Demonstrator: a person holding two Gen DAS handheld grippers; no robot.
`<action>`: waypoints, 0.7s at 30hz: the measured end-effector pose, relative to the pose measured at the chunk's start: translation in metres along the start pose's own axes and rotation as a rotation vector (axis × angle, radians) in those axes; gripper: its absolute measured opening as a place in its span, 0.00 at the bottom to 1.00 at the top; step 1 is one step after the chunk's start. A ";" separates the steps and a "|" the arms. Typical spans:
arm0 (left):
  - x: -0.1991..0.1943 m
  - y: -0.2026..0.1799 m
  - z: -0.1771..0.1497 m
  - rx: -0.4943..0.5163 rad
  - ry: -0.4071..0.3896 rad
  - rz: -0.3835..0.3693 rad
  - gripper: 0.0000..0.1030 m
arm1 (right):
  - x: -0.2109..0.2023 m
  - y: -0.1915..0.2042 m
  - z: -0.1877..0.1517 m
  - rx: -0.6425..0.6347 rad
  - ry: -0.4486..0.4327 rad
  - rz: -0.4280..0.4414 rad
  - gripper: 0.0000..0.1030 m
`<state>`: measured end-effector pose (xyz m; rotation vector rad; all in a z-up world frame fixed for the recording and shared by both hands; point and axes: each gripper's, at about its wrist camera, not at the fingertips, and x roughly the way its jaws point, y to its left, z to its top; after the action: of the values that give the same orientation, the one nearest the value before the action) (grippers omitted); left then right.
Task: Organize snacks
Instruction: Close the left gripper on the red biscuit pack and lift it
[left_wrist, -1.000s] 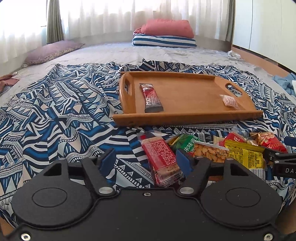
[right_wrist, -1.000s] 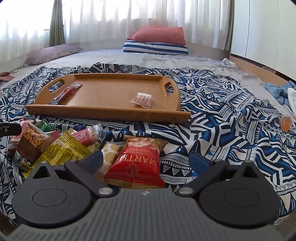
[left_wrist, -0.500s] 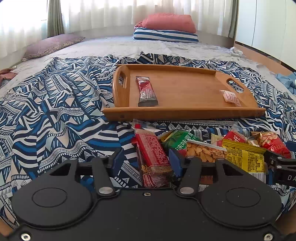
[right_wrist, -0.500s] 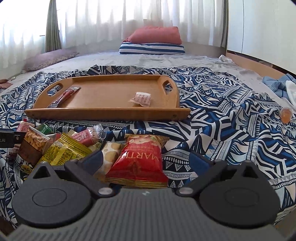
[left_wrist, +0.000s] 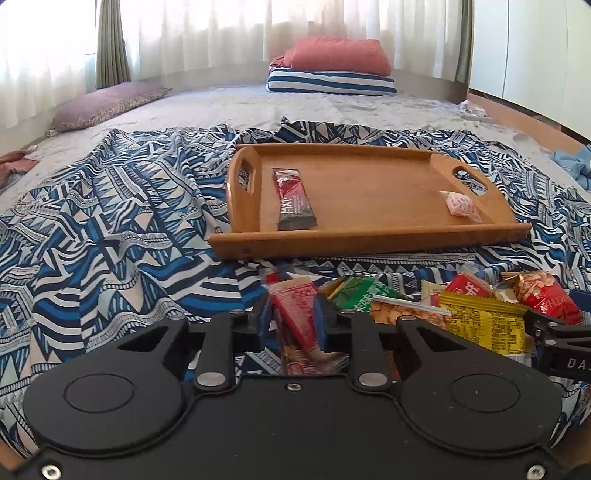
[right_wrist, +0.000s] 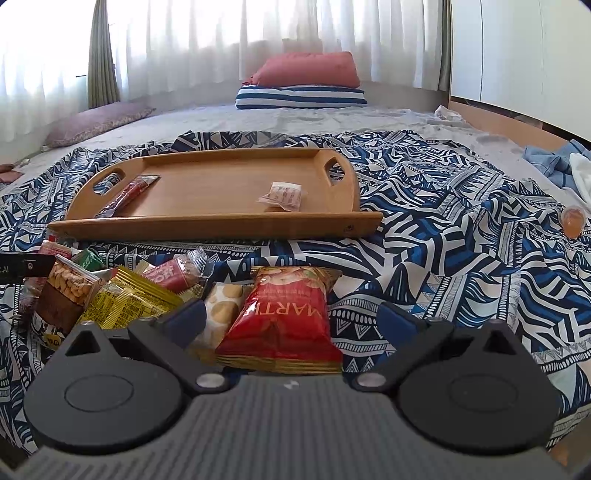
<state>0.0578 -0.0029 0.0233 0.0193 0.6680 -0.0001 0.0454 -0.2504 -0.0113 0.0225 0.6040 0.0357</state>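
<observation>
My left gripper (left_wrist: 293, 323) is shut on a long red snack bar (left_wrist: 295, 314) at the left end of a pile of snack packets (left_wrist: 443, 310) on the patterned blue cloth. A wooden tray (left_wrist: 369, 236) lies beyond, holding a dark red bar (left_wrist: 293, 199) at its left and a small white packet (left_wrist: 460, 205) at its right. My right gripper (right_wrist: 291, 319) is open, its jaws either side of a red snack bag (right_wrist: 284, 317). The tray also shows in the right wrist view (right_wrist: 221, 225).
The pile holds a yellow packet (right_wrist: 125, 304), a peanut packet (right_wrist: 70, 284) and a green packet (left_wrist: 364, 295). A small orange jelly cup (right_wrist: 572, 221) lies on the cloth at right. Pillows (left_wrist: 332, 70) lie at the far end of the bed.
My left gripper has closed from open onto the red snack bar. The right gripper has stayed open over the red bag.
</observation>
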 end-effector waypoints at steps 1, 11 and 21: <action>0.000 0.002 -0.001 0.002 -0.002 0.008 0.23 | 0.000 0.000 0.000 0.001 0.001 0.001 1.00; 0.001 0.011 0.001 0.009 0.001 0.067 0.24 | 0.001 0.000 -0.001 0.007 0.001 0.003 1.00; 0.007 0.003 0.012 -0.082 0.057 -0.033 0.28 | 0.001 0.000 0.000 -0.001 0.000 0.002 1.00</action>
<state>0.0708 -0.0004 0.0285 -0.0711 0.7243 -0.0042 0.0467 -0.2499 -0.0120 0.0219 0.6044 0.0384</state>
